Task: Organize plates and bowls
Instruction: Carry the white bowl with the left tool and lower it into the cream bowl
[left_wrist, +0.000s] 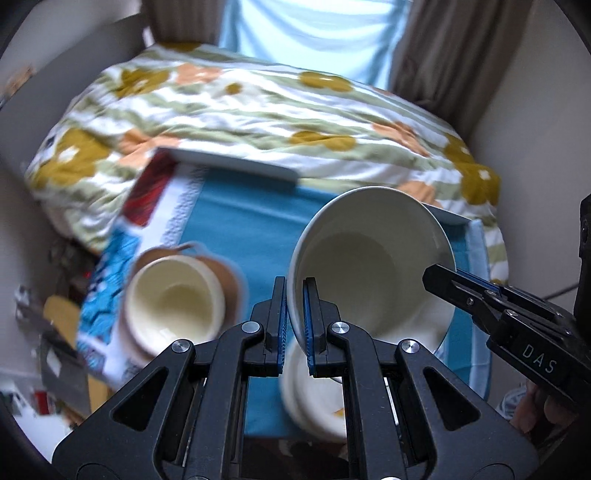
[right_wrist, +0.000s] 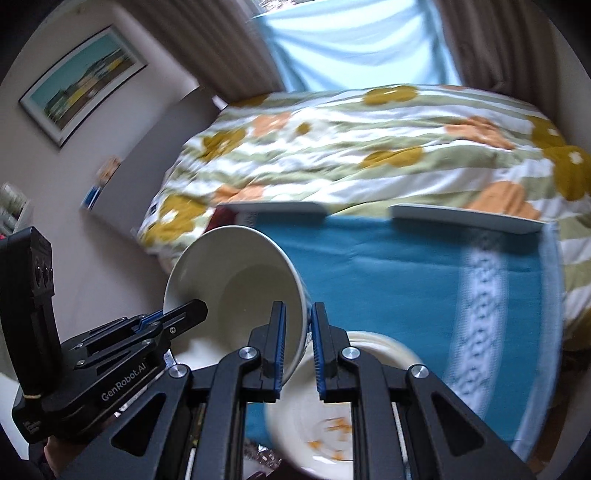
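Observation:
Both grippers hold one large white bowl, tilted with its mouth toward the cameras, above the blue cloth. My left gripper is shut on its left rim. My right gripper is shut on its right rim, and the bowl shows in that view too. The right gripper reaches in from the right in the left wrist view; the left gripper reaches in from the left in the right wrist view. Under the bowl lies a stack of cream plates with orange marks. A cream bowl sits in a brown dish at left.
The blue cloth covers a small table in front of a bed with a flowered quilt. Pale rectangular trays lie along the cloth's far edge. A framed picture hangs on the left wall. Clutter lies on the floor at left.

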